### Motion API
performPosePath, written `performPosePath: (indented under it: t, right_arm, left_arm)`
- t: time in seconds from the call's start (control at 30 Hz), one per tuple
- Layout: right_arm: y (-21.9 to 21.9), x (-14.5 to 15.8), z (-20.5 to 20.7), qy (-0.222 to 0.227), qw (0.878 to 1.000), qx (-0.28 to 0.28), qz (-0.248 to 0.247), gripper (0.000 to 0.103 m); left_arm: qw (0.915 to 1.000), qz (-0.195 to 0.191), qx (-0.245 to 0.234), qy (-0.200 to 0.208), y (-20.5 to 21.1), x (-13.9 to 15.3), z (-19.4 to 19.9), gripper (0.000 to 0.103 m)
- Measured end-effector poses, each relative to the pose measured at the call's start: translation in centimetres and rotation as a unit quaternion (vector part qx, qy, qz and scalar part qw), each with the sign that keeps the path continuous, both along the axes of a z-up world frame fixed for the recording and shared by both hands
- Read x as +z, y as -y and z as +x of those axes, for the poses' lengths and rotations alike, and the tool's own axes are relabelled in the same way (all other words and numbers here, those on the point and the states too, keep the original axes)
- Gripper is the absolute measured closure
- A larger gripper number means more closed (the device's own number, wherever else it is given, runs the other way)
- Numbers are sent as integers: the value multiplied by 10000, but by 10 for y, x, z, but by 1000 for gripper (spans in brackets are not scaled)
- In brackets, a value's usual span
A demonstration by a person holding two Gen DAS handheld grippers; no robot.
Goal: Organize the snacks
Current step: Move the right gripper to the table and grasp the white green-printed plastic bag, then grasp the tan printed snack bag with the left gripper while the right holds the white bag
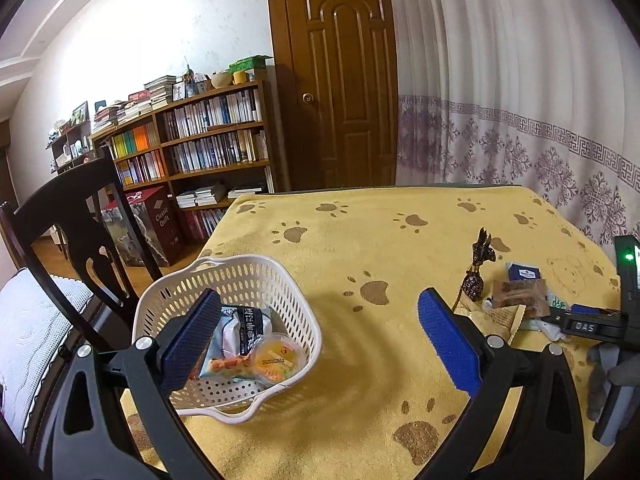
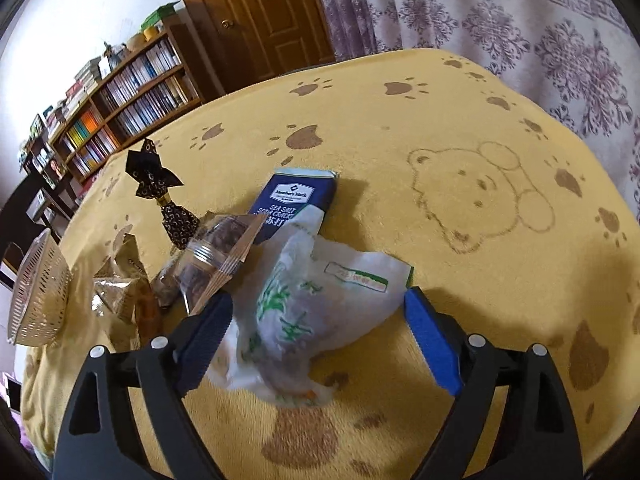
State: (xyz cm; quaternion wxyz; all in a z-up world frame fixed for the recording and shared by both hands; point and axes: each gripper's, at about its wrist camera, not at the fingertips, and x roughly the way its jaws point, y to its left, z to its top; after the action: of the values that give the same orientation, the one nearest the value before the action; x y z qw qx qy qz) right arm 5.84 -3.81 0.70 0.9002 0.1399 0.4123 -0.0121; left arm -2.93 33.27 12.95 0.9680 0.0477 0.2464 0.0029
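My left gripper [image 1: 320,336] is spread wide and empty above the yellow paw-print cloth [image 1: 360,248], its left pad in front of the white basket [image 1: 240,268] at lower left of the left wrist view. Inside the basket lie a dark snack packet [image 1: 248,328], an orange jelly cup [image 1: 276,360] and a small striped packet [image 1: 228,366]. My right gripper [image 2: 318,340] is also spread, its pads on either side of a white wrapped snack with green print [image 2: 320,300], not pressing it. Above that, toward the frame's middle, lies a blue cracker pack [image 2: 296,200], partly under a clear bag of brown pieces [image 2: 216,256]. A dark bow-tied pouch [image 2: 176,216] stands left of them, and tan wrappers [image 2: 120,280] sit at left near the basket.
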Motion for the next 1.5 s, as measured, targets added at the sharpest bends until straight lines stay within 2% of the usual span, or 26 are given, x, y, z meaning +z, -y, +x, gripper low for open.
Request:
performPosePath:
  t: [0.2,0.27,0.33,0.43,0.67,0.93,1.27,1.5]
  right_arm:
    - [-6,0,-1,-13,9996,90,-261,18]
    - [-5,2,-6,23,9996,161,-251,25]
    - [-4,3,-13,63,9995,214,-236,37]
    - [1,4,-23,93,9993,299,-181,43]
    - [14,4,-42,99,9992,331,-182,44]
    - [21,0,-47,190,9992,344,-47,44]
    - [21,0,-47,216,9990,383,39,43]
    - [22,0,-47,216,9990,380,38,43]
  left_arm:
    - [10000,6,-41,-69,4,-3,2,3]
    - [9999,9,-72,-114,6,-6,3,3]
    - [9998,10,-108,-180,9,-10,4,3]
    - [9995,-18,-175,-262,13,-14,5,3]
    - [9969,-190,-500,-575,30,-31,12,3]
    - [9889,-400,-1050,-972,62,-54,29,3]
    - [9717,-414,-1847,-1413,106,-78,56,3]
    - [9628,-291,-2139,-1622,129,-92,75,3]
